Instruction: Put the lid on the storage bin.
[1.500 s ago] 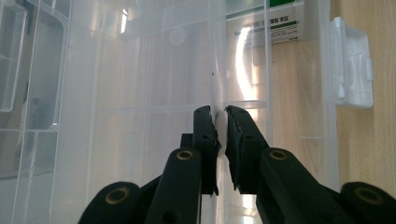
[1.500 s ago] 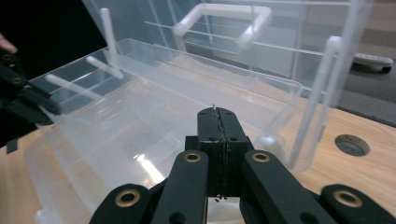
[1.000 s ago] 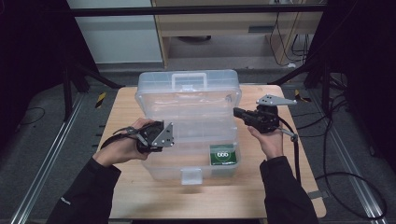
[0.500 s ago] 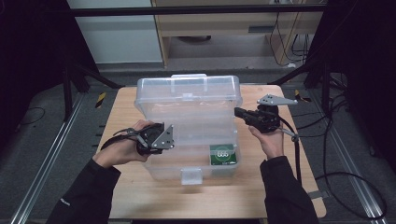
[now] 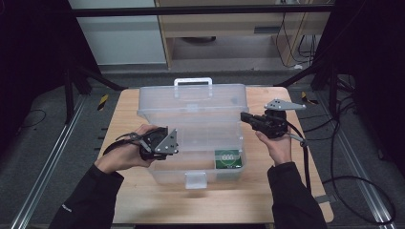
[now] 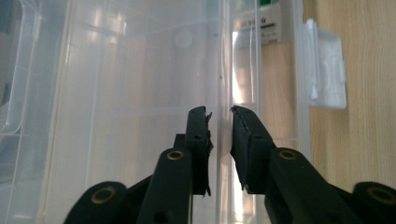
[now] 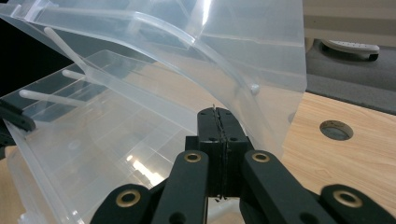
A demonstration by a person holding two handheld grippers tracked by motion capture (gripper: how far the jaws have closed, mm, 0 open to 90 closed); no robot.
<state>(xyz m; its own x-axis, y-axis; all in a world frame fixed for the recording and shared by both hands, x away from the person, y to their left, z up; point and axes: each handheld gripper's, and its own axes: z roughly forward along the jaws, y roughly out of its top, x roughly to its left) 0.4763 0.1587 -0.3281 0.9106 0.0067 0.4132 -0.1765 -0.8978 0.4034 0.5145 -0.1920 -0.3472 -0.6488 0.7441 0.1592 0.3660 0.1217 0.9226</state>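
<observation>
Left tongs, just opening, are parted about the box wall; right tongs are clamped on the raised lid's edge. Box is set mid-counter.

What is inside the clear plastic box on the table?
Inside the clear box lies a green packet at the front right corner. The rest looks bare, though glare blurs it.

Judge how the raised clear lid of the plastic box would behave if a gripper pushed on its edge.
The lid looks thin and see-through, so it would probably flex. It stands open along the box's far side, so a push likely swings it. Its glossy plastic may slip against the right gripper.
</observation>
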